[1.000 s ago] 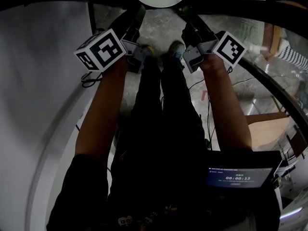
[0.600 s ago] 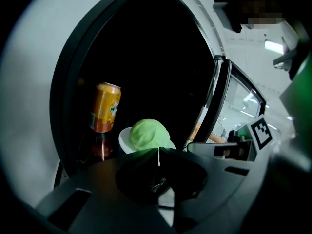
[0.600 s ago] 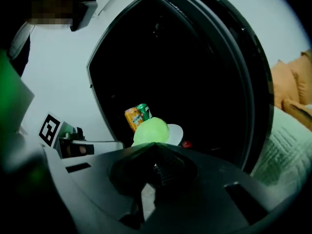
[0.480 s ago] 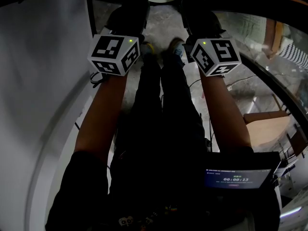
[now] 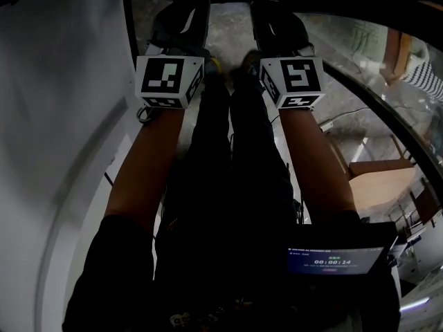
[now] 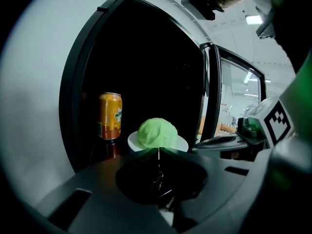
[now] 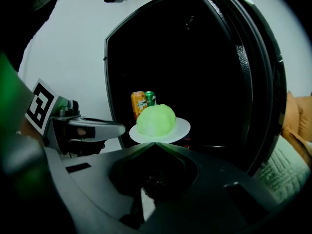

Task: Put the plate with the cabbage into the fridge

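Clenching the plate (image 7: 182, 128) rim, left gripper (image 6: 158, 150) and right gripper (image 7: 155, 144) jaws, cabbage (image 7: 156, 119) just beyond.

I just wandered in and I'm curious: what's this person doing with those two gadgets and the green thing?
A person holds a gripper in each hand. The left gripper and right gripper both have their jaws shut on the rim of a white plate, which carries a green cabbage. They hold it up facing an open, dark fridge with an orange can inside. The plate is not yet set down.
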Demonstrator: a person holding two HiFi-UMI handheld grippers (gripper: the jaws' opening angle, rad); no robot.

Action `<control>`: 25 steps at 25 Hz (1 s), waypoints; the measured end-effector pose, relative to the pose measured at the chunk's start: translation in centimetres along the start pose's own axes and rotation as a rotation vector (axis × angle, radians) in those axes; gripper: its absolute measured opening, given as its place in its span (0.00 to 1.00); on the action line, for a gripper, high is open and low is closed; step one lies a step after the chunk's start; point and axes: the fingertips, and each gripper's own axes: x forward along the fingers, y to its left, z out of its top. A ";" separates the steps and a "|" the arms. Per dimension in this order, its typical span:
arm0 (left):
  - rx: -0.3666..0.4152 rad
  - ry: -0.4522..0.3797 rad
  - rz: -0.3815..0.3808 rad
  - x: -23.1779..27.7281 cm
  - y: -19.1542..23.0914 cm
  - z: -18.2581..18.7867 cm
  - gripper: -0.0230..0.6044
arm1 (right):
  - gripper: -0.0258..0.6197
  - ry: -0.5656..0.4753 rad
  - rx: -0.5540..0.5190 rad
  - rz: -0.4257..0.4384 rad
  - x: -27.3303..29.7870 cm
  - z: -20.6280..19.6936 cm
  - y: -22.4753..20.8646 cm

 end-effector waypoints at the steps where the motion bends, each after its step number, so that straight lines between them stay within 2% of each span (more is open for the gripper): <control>1: 0.000 -0.001 0.002 0.0 0.1 0.1 0.05 | 0.05 -0.003 -0.003 0.002 0.1 0.1 0.1; 11: -0.010 0.016 -0.006 0.6 0.0 -0.2 0.05 | 0.05 0.026 0.014 -0.001 0.5 -0.1 -0.1; 25: -0.023 0.034 -0.005 0.7 0.3 -0.8 0.05 | 0.05 -0.004 -0.010 0.015 0.5 0.7 -0.2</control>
